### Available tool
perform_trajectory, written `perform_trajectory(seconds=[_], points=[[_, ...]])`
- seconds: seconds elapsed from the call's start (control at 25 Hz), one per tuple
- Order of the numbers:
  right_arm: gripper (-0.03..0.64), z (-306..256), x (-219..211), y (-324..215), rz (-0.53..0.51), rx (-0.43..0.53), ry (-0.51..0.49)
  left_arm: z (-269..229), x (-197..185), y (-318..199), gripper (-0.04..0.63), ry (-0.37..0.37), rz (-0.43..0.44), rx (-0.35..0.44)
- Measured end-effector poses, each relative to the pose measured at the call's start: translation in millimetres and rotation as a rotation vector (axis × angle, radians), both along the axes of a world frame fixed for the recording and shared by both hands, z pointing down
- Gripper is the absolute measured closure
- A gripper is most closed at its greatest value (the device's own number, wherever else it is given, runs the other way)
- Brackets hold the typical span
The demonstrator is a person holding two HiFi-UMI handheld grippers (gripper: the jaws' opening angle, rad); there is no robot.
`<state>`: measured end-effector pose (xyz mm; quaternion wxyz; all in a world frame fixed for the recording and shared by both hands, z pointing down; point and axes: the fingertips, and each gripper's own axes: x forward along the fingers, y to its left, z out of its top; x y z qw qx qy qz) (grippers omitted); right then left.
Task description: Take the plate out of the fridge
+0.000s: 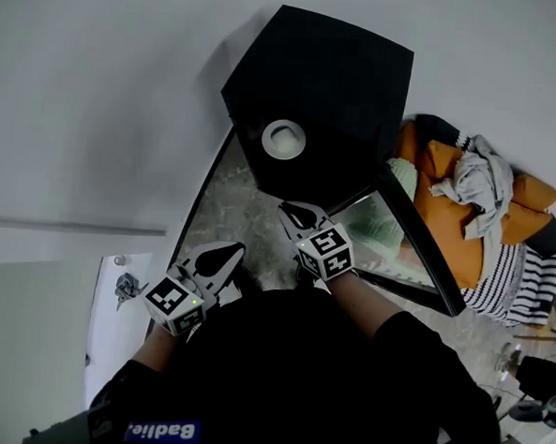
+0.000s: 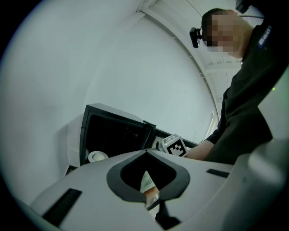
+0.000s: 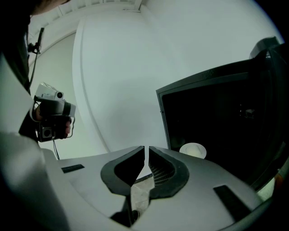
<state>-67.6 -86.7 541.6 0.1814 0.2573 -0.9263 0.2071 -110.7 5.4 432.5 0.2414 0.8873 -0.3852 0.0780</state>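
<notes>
A small black fridge stands on the floor with its door swung open to the right. A white plate lies inside it, also seen as the plate in the left gripper view and the plate in the right gripper view. My right gripper is shut and empty, just in front of the fridge opening and below the plate. My left gripper hangs further back and to the left, shut with nothing in it. Its tips meet; the right gripper shows only a thin slit.
An orange cushion with crumpled clothes and a striped cloth lie right of the door. A white wall runs behind the fridge. A white board lies at the left. A hand holding a camera shows at the left of the right gripper view.
</notes>
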Motion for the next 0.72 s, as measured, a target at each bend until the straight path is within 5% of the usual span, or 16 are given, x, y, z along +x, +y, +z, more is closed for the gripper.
perform_trajectory(seconds=[0.72], points=[[0.552,39.1,5.0,-42.6,0.101,-0.068,0.013,0.8,4.8,-4.2,0.597,-0.026,0.011,-0.008]])
